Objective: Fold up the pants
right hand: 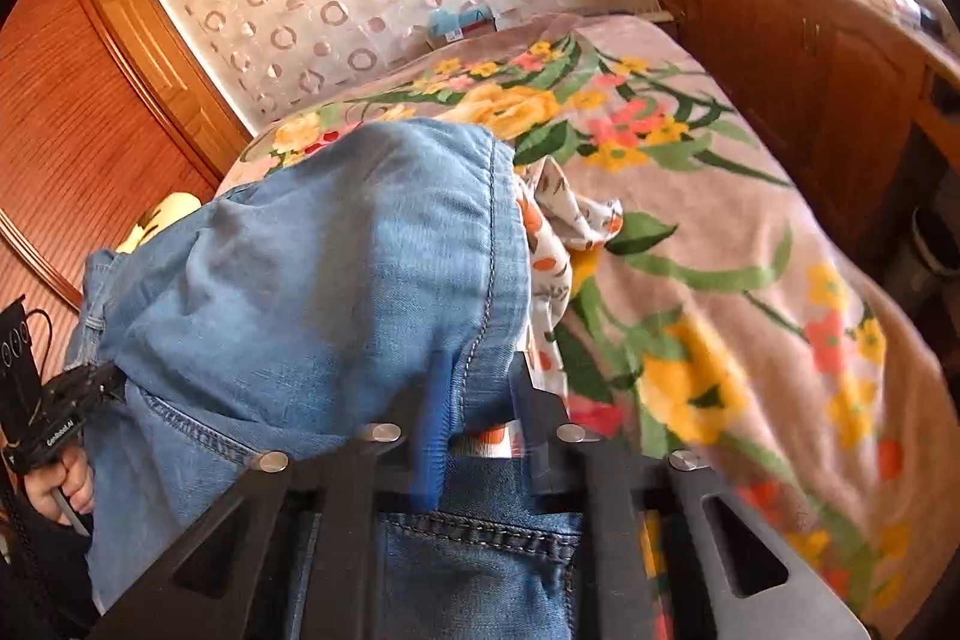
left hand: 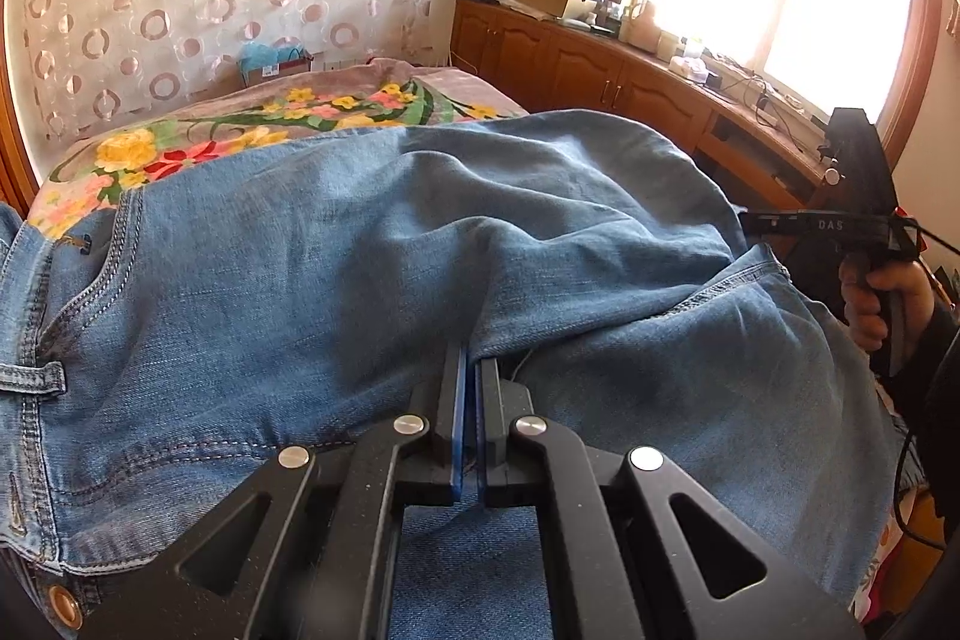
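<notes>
Jeans (left hand: 372, 244) pinched in left hand-held gripper (left hand: 471, 370) — right hand-held gripper (right hand: 480, 376) clamps hem, both angled down.

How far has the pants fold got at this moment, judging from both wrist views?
Done: the jeans lie across the floral blanket, one denim layer already doubled over another. In hand: the left gripper is shut on a fold edge; the right gripper has the seamed edge between its jaws. Left: the denim is bunched and wrinkled, not a flat, compact stack, so at least smoothing and probably another fold remain.
</notes>
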The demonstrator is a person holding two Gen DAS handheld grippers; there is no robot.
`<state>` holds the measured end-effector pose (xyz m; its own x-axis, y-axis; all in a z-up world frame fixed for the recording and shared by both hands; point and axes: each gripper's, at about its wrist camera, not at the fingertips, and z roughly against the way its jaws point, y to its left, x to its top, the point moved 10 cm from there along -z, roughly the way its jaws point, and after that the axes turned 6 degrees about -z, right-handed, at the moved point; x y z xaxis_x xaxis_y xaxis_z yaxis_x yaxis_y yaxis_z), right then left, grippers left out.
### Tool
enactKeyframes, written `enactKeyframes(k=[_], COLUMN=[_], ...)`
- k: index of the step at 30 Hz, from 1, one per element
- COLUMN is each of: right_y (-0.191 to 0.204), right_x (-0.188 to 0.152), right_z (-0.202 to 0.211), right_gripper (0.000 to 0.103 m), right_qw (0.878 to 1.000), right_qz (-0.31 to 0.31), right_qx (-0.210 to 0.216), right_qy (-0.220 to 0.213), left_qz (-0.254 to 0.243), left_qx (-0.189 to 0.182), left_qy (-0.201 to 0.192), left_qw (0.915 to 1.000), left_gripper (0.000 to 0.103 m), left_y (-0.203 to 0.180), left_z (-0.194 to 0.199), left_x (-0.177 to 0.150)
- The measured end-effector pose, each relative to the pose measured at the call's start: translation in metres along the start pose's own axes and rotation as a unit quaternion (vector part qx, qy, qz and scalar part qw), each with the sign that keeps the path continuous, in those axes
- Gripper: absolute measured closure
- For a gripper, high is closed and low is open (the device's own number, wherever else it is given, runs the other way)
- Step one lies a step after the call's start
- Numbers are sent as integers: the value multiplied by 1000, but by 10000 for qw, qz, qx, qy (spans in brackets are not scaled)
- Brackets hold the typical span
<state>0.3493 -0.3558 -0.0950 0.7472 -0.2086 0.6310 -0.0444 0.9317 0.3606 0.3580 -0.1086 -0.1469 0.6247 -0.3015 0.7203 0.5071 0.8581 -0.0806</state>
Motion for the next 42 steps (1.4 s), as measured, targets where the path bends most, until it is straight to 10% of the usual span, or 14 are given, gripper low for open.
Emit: enactKeyframes(k=[12, 20, 32, 37, 42], right_y=[49, 49, 151, 119, 19], right_x=[112, 93, 194, 159, 62], right_z=[53, 23, 81, 111, 41], right_gripper=[95, 95, 95, 95, 91], right_qw=[9902, 9918, 9762, 9744, 9921], right_qz=[583, 518, 1185, 1169, 478], right_qx=[-403, -849, -149, -391, -1016], right_qy=[-1203, -797, -1811, -1882, -561], left_qz=[-187, -146, -234, -404, -440], left_qx=[-1, 30, 146, 37, -91], left_qy=[-164, -184, -747, -535, -236], left_qw=[9997, 9997, 9968, 9977, 9987], left_gripper=[100, 100, 100, 100, 93], left_y=[-6, -3, -13, -27, -31], left_z=[5, 5, 38, 27, 15], left_x=[4, 5, 29, 25, 14])
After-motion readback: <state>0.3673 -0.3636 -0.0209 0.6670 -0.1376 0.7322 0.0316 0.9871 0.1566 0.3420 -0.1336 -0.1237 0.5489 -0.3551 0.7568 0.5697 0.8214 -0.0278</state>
